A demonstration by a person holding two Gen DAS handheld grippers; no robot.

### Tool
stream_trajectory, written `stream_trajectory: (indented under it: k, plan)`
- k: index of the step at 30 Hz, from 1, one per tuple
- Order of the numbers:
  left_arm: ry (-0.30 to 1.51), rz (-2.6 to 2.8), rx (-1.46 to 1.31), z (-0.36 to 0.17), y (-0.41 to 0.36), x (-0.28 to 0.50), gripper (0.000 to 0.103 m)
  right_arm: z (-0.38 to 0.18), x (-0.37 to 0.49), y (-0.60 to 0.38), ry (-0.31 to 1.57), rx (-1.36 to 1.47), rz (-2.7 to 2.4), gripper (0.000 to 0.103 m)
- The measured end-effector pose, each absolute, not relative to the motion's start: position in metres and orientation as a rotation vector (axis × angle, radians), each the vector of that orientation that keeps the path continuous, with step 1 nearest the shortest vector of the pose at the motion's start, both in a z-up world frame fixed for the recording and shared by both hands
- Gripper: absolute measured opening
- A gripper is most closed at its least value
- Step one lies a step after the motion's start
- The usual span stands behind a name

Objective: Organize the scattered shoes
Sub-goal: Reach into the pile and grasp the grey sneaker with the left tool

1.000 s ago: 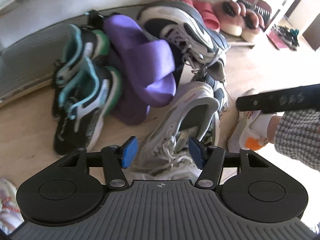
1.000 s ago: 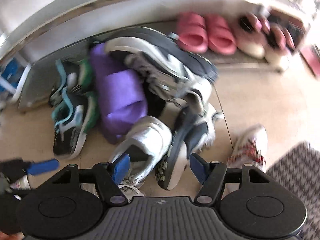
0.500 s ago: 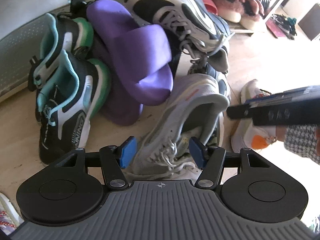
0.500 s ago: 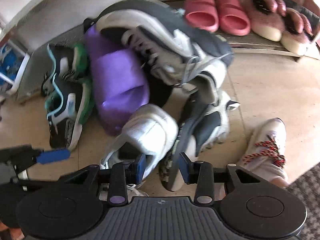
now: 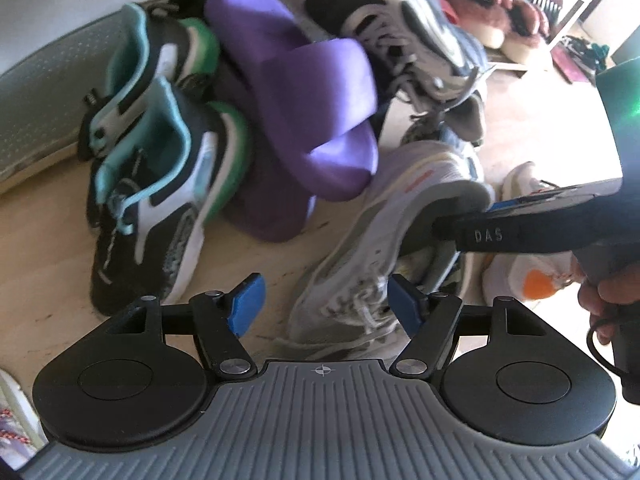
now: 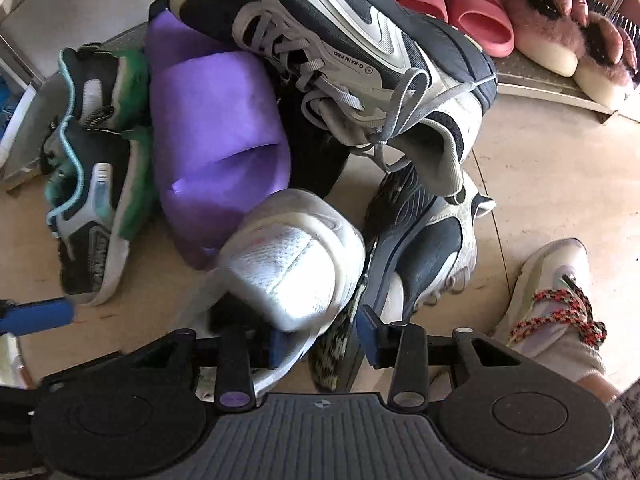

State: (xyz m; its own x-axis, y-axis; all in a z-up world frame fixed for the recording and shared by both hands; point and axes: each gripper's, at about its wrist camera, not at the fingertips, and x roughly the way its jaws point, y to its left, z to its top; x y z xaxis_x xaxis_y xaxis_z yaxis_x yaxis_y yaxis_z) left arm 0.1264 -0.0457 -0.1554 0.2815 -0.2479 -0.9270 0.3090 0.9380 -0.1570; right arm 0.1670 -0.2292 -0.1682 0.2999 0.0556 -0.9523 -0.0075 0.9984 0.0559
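The pale grey mesh sneaker [image 6: 292,264] lies near the front of the pile on the floor, its heel collar between the right gripper's [image 6: 318,346] blue pads; whether they pinch is unclear. The left gripper [image 5: 322,306] hovers open. Lifting could topple the navy-and-white laced trainer [image 6: 340,44] leaning above. The sneaker's toe is hidden.
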Motion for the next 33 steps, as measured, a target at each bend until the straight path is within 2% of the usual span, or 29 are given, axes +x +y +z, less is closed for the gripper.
stream_trajectory:
  k: [3, 13, 15, 17, 18, 24, 33]
  plan:
    - [1.222, -0.362, 0.046, -0.152, -0.04, 0.126, 0.073, -0.168, 0.169, -0.222, 1.261, 0.017, 0.03, 0.029]
    - [1.167, -0.377, 0.028, -0.134, -0.033, 0.115, 0.075, -0.117, 0.154, -0.192, 1.134, -0.071, 0.122, 0.029]
    - [1.156, -0.382, 0.028, -0.132, -0.032, 0.112, 0.077, -0.115, 0.154, -0.184, 1.156, -0.105, 0.169, 0.034]
    - [1.156, -0.392, 0.023, -0.132, -0.033, 0.109, 0.077, -0.109, 0.153, -0.181, 1.175, -0.114, 0.195, 0.067]
    - [1.159, -0.399, 0.023, -0.134, -0.034, 0.109, 0.077, -0.105, 0.153, -0.181, 1.178, -0.111, 0.198, 0.072]
    - [1.171, -0.468, 0.039, -0.142, -0.06, 0.122, 0.069, -0.07, 0.157, -0.202, 1.196, -0.053, 0.146, 0.073]
    - [1.195, -0.568, 0.188, -0.171, -0.133, 0.146, 0.065, -0.079, 0.163, -0.284, 1.212, 0.313, -0.14, 0.074]
